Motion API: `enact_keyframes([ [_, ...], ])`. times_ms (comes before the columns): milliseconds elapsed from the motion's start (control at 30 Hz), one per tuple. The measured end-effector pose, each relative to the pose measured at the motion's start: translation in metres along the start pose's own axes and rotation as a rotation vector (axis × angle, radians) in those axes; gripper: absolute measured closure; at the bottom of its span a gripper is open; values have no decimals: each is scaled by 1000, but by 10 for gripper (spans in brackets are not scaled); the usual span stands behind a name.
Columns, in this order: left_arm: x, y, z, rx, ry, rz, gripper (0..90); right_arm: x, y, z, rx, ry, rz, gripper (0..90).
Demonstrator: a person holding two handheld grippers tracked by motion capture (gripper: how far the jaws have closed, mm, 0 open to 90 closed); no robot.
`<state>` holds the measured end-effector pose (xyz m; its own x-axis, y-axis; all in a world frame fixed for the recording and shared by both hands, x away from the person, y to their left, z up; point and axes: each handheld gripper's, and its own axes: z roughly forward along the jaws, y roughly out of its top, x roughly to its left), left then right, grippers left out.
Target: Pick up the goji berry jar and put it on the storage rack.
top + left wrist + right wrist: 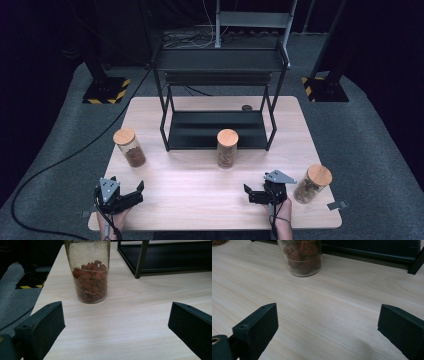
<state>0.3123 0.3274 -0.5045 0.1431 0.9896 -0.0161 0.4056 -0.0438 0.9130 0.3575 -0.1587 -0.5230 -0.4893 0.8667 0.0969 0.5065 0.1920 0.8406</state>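
Three glass jars with round wooden lids stand on the light wooden table (200, 200): a left jar (129, 146), a middle jar (227, 148) and a right jar (313, 183), each partly filled with brown pieces. My left gripper (127, 184) rests near the front left edge, open and holding nothing. In the left gripper view the left jar (90, 277) stands ahead of the wide-apart jaws of my left gripper (116, 322). My right gripper (257, 184) is open near the front right, just left of the right jar. The right gripper view has the middle jar (302, 257) beyond my right gripper (327, 325).
A black metal two-tier rack (217, 125) stands at the back middle of the table, and its lower shelf (165, 255) reaches close behind the middle jar. A small dark round object (246, 107) lies behind the rack. Cables trail off the left side onto the grey floor.
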Motion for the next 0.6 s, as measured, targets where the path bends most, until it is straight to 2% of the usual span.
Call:
enact_keyframes([
  [133,2,2,4,-2,-5,0,0,3,0,0,3,-8,-23,23],
  [367,5,6,13,1,1,11,0,2,0,0,4,3,-22,23],
  [600,18,15,26,-13,19,7,0,1,0,0,-2,10,-12,24],
])
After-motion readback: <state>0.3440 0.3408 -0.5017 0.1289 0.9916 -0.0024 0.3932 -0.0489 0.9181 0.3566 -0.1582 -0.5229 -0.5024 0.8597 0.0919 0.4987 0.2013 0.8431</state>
